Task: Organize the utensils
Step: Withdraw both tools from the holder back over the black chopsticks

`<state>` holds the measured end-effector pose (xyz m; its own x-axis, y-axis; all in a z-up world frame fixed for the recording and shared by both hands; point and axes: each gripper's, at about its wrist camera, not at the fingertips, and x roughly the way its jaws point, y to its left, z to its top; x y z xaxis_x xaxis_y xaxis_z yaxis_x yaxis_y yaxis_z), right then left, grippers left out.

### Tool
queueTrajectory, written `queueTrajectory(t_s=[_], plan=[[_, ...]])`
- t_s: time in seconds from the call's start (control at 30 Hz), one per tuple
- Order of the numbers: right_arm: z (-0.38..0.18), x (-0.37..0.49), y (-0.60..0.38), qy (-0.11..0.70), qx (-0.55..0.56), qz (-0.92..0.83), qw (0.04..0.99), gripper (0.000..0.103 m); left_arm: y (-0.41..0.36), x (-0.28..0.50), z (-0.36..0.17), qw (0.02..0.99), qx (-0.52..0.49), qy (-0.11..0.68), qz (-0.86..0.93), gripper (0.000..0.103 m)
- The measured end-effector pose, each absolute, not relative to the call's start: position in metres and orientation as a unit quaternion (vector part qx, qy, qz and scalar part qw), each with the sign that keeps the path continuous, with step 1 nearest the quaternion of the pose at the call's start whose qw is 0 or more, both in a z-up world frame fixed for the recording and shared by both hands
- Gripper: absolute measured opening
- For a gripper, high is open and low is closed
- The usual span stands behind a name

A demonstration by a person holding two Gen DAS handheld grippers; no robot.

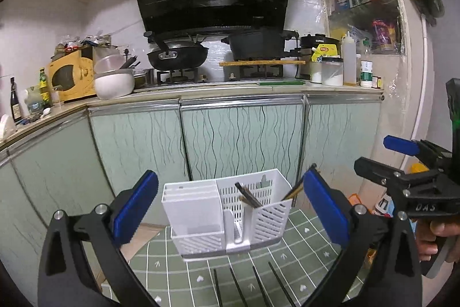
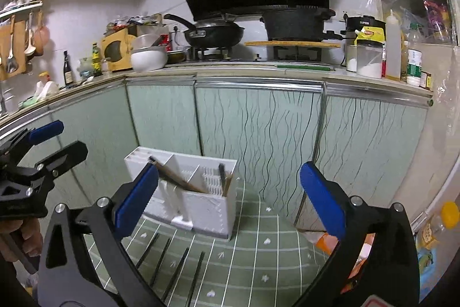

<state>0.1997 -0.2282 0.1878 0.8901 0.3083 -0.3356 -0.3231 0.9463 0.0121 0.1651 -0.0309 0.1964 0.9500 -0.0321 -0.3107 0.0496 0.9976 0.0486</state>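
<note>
Both the left gripper (image 1: 230, 209) and right gripper (image 2: 230, 197) hang wide apart, empty. The white utensil holder (image 1: 227, 213) sits on the green tablecloth (image 1: 302, 263), chopsticks (image 1: 250, 196) inside; four dark sticks (image 2: 172, 266), perhaps chopsticks, lie before it.

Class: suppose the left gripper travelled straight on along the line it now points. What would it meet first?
Most likely the white utensil caddy, centred between the open jaws of the left gripper on the green tablecloth. Depth is uncertain.

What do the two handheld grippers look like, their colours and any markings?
Both the left gripper and right gripper are black plastic frames with silver bolts and ribbed blue pads on their fingers. Seen from the left camera, the right one carries raised "DAS" lettering.
</note>
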Motion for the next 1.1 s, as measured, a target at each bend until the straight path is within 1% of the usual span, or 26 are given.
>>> queueTrajectory(t_s=[0.23, 0.53, 0.7, 1.1], plan=[[0.179, 0.153, -0.228, 0.164, -0.045, 0.163, 0.972, 0.095, -0.028, 0.123, 0.188, 0.985, 0.019, 0.172, 0.005, 0.098], [0.144, 0.113, -0.23, 0.177, -0.049, 0.166, 0.969, 0.095, -0.019, 0.082, 0.156, 0.981, 0.014, 0.186, 0.048, 0.098], [0.123, 0.105, -0.229, 0.187, -0.053, 0.165, 0.967, 0.095, -0.014, 0.07, 0.131, 0.977, 0.024, 0.202, 0.064, 0.098], [0.07, 0.098, -0.225, 0.219, -0.063, 0.158, 0.961, 0.095, 0.003, 0.057, 0.079, 0.967, 0.013, 0.244, 0.079, 0.098]])
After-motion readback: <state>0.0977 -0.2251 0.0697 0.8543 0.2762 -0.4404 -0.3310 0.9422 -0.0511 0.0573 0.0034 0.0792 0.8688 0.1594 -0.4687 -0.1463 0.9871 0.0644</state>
